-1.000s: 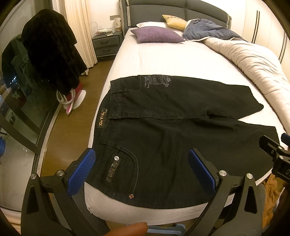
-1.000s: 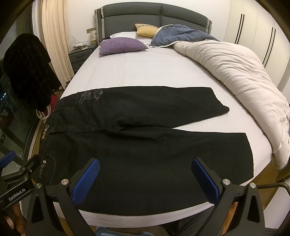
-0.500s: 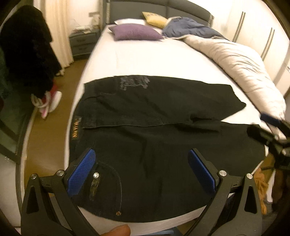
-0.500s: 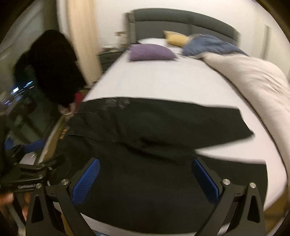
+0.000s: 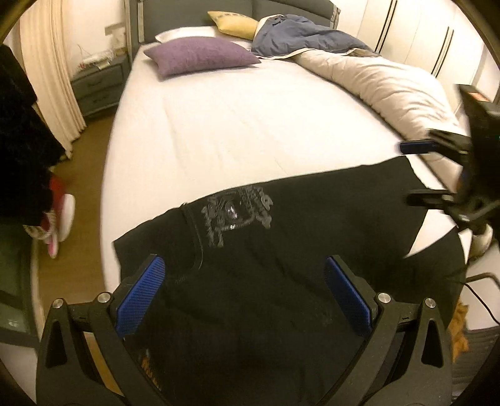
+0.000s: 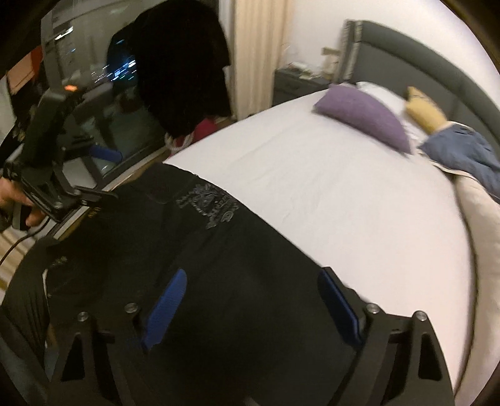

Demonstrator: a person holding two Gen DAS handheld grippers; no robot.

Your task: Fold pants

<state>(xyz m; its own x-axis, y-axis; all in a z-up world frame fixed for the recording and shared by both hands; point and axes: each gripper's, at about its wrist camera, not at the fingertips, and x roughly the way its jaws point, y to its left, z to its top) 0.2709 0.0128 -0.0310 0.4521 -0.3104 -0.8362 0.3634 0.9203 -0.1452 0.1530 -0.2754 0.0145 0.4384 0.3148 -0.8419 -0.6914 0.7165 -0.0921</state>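
Black pants (image 5: 265, 281) with a grey printed emblem (image 5: 237, 215) lie flat on the white bed (image 5: 250, 125). My left gripper (image 5: 243, 293) is open, its blue pads wide apart above the waist end. My right gripper (image 6: 250, 309) is open above the pants' legs, near the far leg's edge. The right gripper also shows in the left wrist view (image 5: 453, 175), over the leg end. The left gripper shows in the right wrist view (image 6: 62, 175), over the waistband. The pants also show in the right wrist view (image 6: 218, 265).
A purple pillow (image 5: 200, 54), a yellow pillow (image 5: 232, 26), a blue blanket (image 5: 306, 39) and a beige duvet (image 5: 390, 84) lie at the head and right side. A grey nightstand (image 5: 100, 84) and a dark hanging garment (image 6: 181, 68) stand left of the bed.
Both grippers have moved forward and closer over the pants. The right gripper has swung toward the left, so its view now faces the window and waistband. Both stayed open.
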